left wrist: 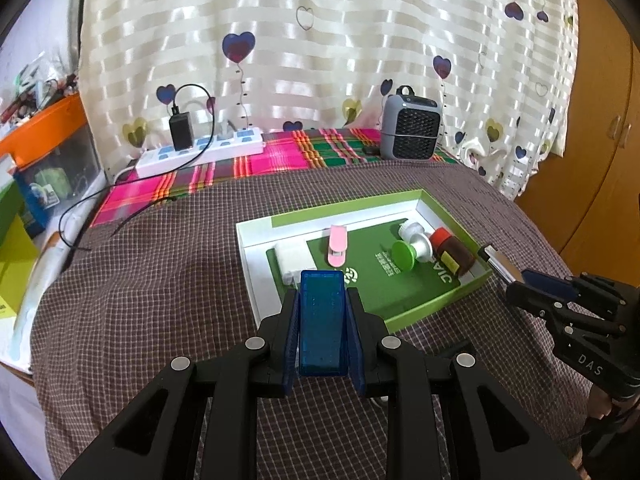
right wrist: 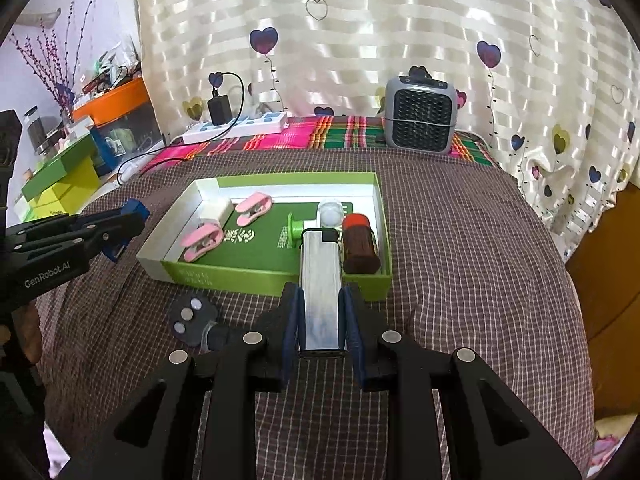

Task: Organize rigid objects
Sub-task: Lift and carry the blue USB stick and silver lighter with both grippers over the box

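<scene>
- The left tool (left wrist: 323, 332) is pinching a blue translucent box (left wrist: 322, 322), held above the checked cloth (left wrist: 160, 300) just before the green tray (left wrist: 436, 308).
- The right tool (right wrist: 320, 328) is pinching a silver lighter (right wrist: 321, 292) over the tray's near wall.
- A dark round piece (right wrist: 191, 320) lies on the cloth beside the right tool.
- Inside the tray lie 2 pink clips (right wrist: 202, 242), a white block (right wrist: 216, 212), a green-capped item (left wrist: 404, 255) and a brown bottle (right wrist: 360, 246).
- Farther back stand a grey fan (right wrist: 420, 116) and a power strip (left wrist: 200, 152).
</scene>
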`<state>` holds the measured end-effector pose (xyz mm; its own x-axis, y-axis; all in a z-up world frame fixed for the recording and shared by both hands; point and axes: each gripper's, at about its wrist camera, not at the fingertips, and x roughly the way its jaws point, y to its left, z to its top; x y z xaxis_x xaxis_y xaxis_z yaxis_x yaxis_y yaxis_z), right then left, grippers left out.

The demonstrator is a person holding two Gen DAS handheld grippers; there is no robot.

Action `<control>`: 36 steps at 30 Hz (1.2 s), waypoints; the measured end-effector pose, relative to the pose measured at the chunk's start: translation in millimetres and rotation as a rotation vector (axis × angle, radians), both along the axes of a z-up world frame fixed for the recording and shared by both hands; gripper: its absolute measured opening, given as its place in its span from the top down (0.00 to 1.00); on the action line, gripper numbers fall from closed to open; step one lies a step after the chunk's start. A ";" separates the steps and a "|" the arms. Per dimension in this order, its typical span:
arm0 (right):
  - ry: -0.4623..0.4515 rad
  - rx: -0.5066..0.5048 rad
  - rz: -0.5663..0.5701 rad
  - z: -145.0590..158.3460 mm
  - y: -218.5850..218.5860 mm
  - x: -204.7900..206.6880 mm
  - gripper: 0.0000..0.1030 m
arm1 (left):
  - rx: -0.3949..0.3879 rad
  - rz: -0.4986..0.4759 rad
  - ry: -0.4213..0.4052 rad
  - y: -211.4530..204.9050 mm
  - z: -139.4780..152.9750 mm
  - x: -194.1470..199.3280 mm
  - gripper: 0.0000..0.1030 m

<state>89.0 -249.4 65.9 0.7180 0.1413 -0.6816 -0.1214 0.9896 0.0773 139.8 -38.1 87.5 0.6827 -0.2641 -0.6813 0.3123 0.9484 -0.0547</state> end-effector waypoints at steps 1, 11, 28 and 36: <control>0.002 0.001 0.005 0.6 0.2 2.6 0.77 | -0.002 0.000 0.003 -0.8 -0.1 2.7 0.80; 0.011 -0.007 0.024 3.1 -1.5 28.6 0.77 | -0.019 -0.023 0.035 -15.1 -4.9 28.2 0.80; 0.080 -0.007 0.013 -3.2 -21.8 94.4 0.77 | -0.038 -0.062 0.125 -44.1 -36.8 63.8 0.80; 0.127 0.009 0.025 -12.0 -21.3 117.6 0.76 | -0.026 -0.077 0.156 -52.9 -48.8 74.3 0.80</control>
